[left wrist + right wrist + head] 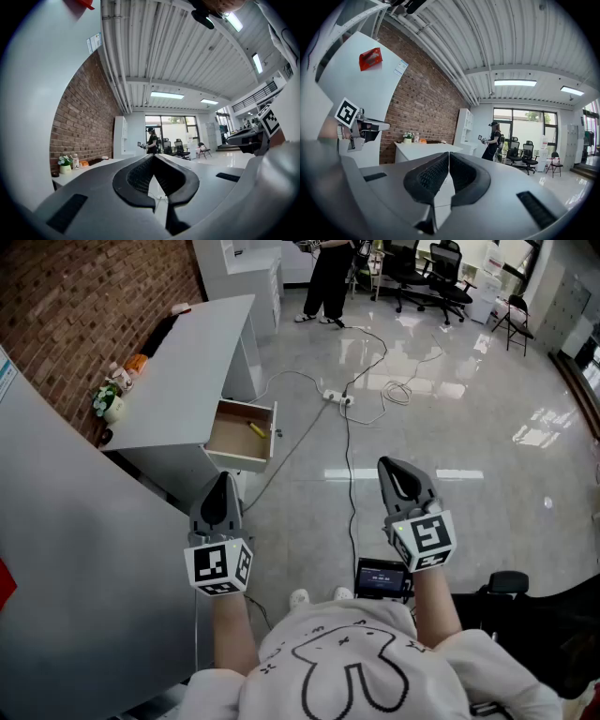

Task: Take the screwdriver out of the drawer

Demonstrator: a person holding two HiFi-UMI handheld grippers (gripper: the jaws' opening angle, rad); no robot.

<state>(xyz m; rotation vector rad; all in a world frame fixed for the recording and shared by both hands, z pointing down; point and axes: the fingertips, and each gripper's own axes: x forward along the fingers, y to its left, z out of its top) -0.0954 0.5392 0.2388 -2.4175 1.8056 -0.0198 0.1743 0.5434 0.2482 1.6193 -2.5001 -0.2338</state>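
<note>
Head view: finds screwdriver [255, 428] slanting in open drawer [236, 462], upper left of centre, nearer left gripper [223, 480] than right gripper [390, 466], both closed empty.

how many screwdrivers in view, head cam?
1. The yellow screwdriver lies in the open drawer of the white desk, near the drawer's right wall. The front panel hides a strip of the drawer floor, so another could be there.
</note>
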